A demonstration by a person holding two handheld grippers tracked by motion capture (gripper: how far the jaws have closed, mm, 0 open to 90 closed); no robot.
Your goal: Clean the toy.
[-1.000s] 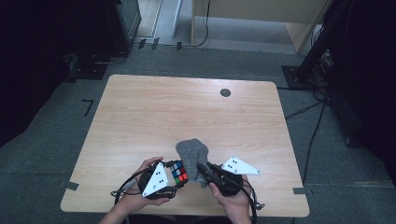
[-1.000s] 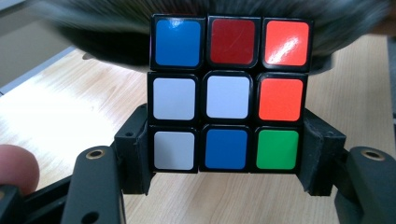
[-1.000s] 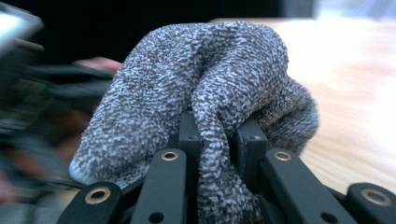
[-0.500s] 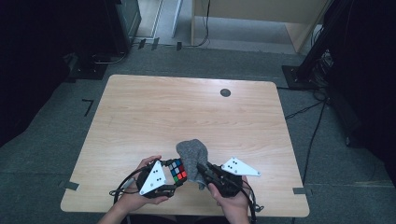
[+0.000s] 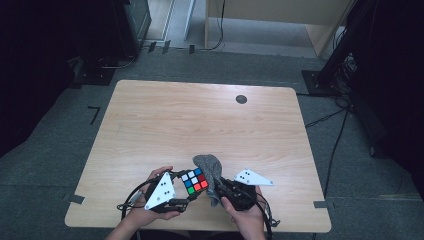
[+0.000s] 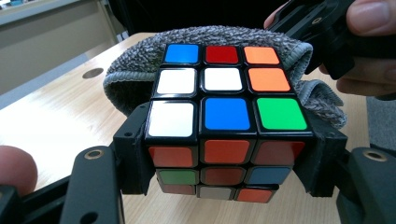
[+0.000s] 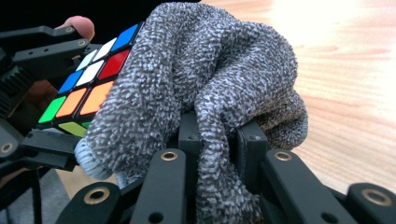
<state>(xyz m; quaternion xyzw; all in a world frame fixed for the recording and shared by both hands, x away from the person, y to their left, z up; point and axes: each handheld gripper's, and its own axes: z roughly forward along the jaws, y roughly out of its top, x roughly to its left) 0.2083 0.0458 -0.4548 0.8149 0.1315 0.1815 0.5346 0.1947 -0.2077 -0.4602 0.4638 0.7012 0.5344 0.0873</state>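
Left gripper [image 6: 219,186] clamped our cube [image 6: 219,116] by opposite sides near the tabletop's [image 5: 200,120] front edge; right gripper [image 7: 217,140] pinched the cloth [image 7: 196,84] against it. Cube's rigid, slick; cloth's soft, bunches.

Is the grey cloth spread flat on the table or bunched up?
Bunched up. The grey cloth is gathered in folds, pinched in the right claw and draped against the puzzle cube.

No legible text, label or number — only colour stickers.
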